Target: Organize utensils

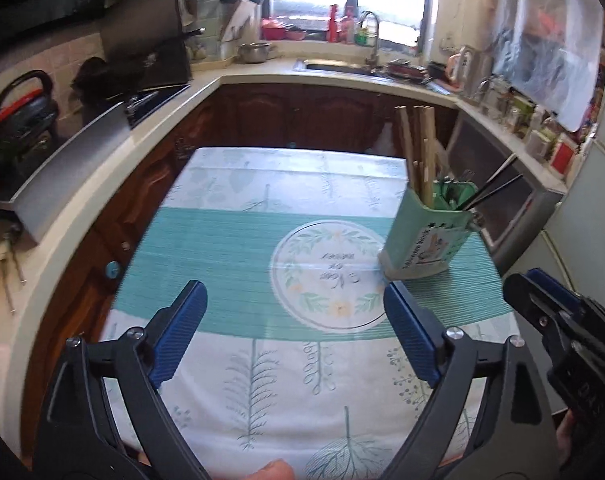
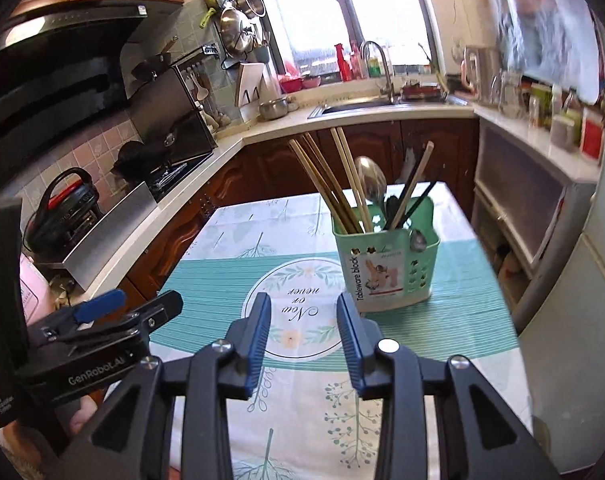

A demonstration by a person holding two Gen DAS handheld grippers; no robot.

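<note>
Left gripper (image 1: pixel 294 332) wide open, empty, above tablecloth (image 1: pixel 262 392). Right gripper (image 2: pixel 304 344) narrower but open, empty. Green utensil caddy (image 2: pixel 386 264) holds wooden chopsticks (image 2: pixel 326 184), spoon (image 2: pixel 371 181), black chopsticks (image 2: pixel 416 200)

Green utensil holder (image 1: pixel 426 236) on tablecloth (image 1: pixel 230 240), chopsticks (image 1: pixel 416 152) seemingly inside

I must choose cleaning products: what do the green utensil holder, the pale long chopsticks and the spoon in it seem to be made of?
Green perforated utensil holder: likely matte moulded plastic, with punched holes. Pale long chopsticks: probably bamboo or wood, tan and dull. Shiny grey spoon: apparently polished steel, showing reflections.
</note>
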